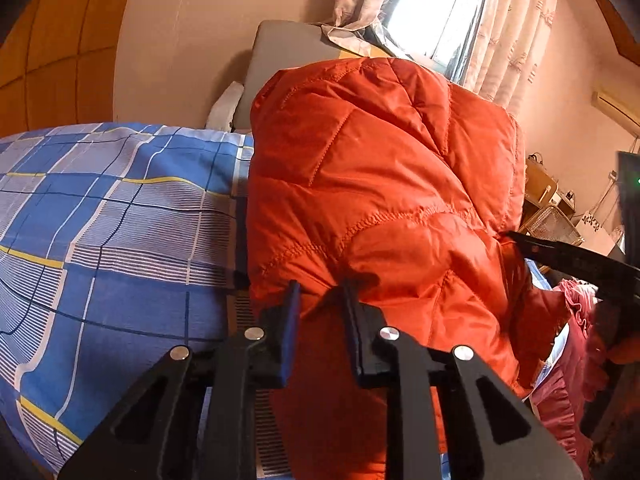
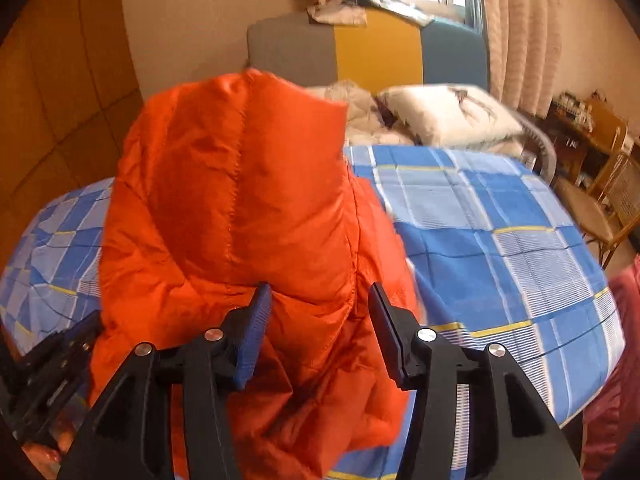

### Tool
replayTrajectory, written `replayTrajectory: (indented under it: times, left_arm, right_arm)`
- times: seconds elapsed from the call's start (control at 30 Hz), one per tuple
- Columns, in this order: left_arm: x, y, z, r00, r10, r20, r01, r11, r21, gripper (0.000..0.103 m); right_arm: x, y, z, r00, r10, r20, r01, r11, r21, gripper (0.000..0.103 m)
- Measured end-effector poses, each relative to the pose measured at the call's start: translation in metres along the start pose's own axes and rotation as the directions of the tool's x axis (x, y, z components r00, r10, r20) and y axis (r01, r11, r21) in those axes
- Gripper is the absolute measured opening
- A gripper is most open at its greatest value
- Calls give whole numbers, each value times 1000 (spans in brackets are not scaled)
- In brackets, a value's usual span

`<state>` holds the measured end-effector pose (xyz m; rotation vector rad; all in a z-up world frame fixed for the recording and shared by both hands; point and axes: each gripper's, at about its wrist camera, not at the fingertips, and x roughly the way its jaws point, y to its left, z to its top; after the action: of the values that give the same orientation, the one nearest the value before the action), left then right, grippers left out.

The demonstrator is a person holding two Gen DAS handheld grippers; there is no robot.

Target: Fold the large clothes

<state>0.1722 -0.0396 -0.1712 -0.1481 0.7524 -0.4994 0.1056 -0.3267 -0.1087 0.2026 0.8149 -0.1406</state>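
A quilted orange puffer jacket is heaped on a bed covered with a blue checked sheet. My left gripper pinches a fold of the jacket's near edge, with fabric bunched between its narrow jaws. In the right wrist view the jacket rises in a mound on the left of the sheet. My right gripper stands open, jaws wide apart over the jacket's near part, the pads clear of the cloth. The left gripper shows at the lower left there, and one of the right gripper's fingers reaches in at the jacket's right side.
White pillows lie at the bed's head before a grey, yellow and blue headboard. A dark red frilled cloth hangs off the bed's right edge. A wooden chair and shelves stand to the right, with curtains behind.
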Motion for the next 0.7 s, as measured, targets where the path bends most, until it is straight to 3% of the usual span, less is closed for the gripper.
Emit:
replayTrajectory:
  times: [0.23, 0.4, 0.47, 0.53, 0.63, 0.7]
  left_arm:
    - [-1, -2, 3, 1000, -3, -6, 3, 1000, 2, 19]
    - [3, -7, 3, 1000, 9, -9, -9, 1000, 4, 19]
    - [2, -9, 4, 1000, 20, -12, -20, 1000, 15, 19]
    - [-1, -12, 9, 999, 25, -21, -24, 999, 29, 19]
    - [-13, -16, 24, 1000, -10, 0, 10, 1000, 4, 37]
    - [-17, -25, 34, 1000, -14, 23, 14, 1000, 15, 46]
  right_arm:
    - [-29, -4, 18, 995, 66, 72, -68, 998, 17, 49]
    - [8, 16, 14, 998, 44, -45, -47, 997, -59, 49]
    - [19, 19, 9, 996, 61, -63, -67, 994, -82, 17]
    - [4, 24, 12, 1000, 5, -3, -5, 993, -121, 7]
    - [-25, 18, 23, 996, -21, 85, 30, 994, -101, 5]
    - [-26, 8, 28, 994, -55, 91, 63, 994, -87, 5]
